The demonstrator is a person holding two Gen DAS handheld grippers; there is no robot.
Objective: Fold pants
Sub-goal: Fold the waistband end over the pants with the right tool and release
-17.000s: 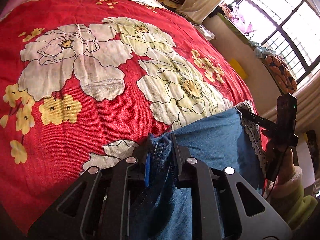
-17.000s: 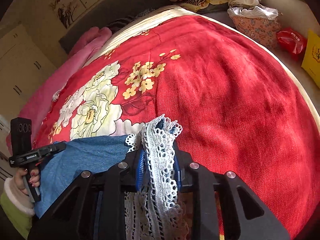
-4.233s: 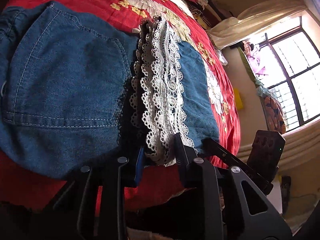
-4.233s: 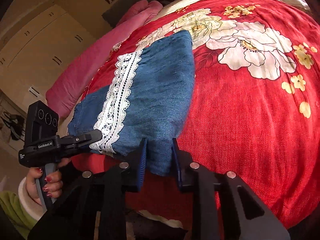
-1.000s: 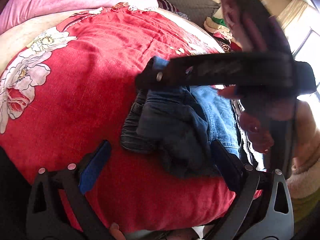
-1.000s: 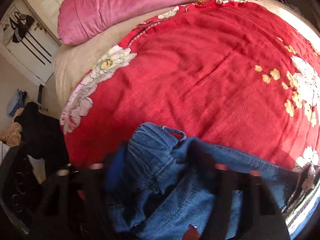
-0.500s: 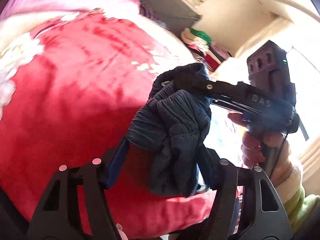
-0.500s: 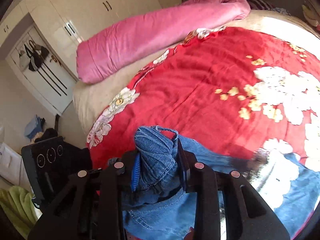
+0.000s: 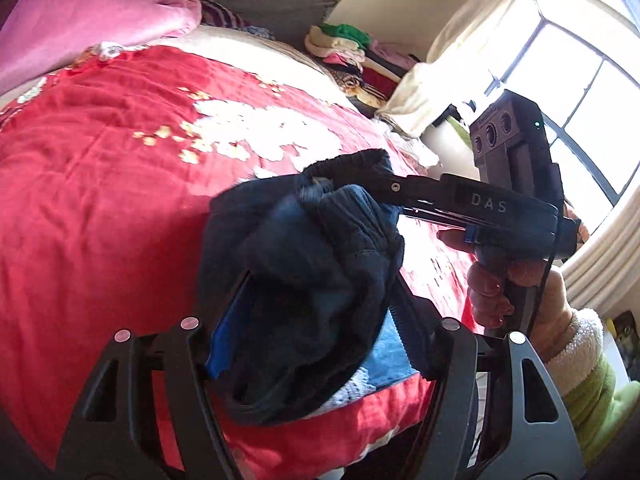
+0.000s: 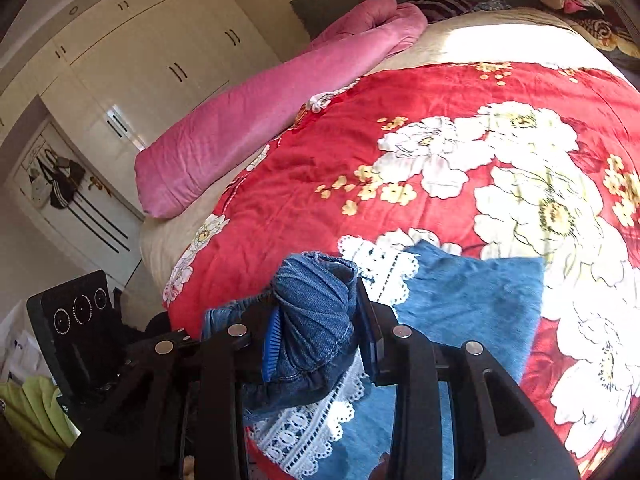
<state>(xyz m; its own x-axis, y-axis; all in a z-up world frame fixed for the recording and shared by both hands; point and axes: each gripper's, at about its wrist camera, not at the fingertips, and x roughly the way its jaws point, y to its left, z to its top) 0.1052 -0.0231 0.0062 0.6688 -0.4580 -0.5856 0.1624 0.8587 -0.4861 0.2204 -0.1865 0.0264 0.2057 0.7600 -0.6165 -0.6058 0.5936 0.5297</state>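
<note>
Both grippers clamp the bunched denim pants near the bed's near edge — left gripper on a dark wad, its jaws just eased wider; right gripper likewise on the rolled waistband. Lace-trimmed legs lie flat on the red bedspread — far side unoccupied.

the red flowered bedspread lies bare across the middle and far part of the bed, wide room for a hand to pass there. a long pink rolled quilt blocks the bed's far left edge, and a pile of clothes crowds the far corner by the curtain. near the front edge, the blue pants with white lace trim cover the bedspread. the bunched waistband fills the gap between both pairs of fingers. the right gripper crosses close in front of the left gripper.
</note>
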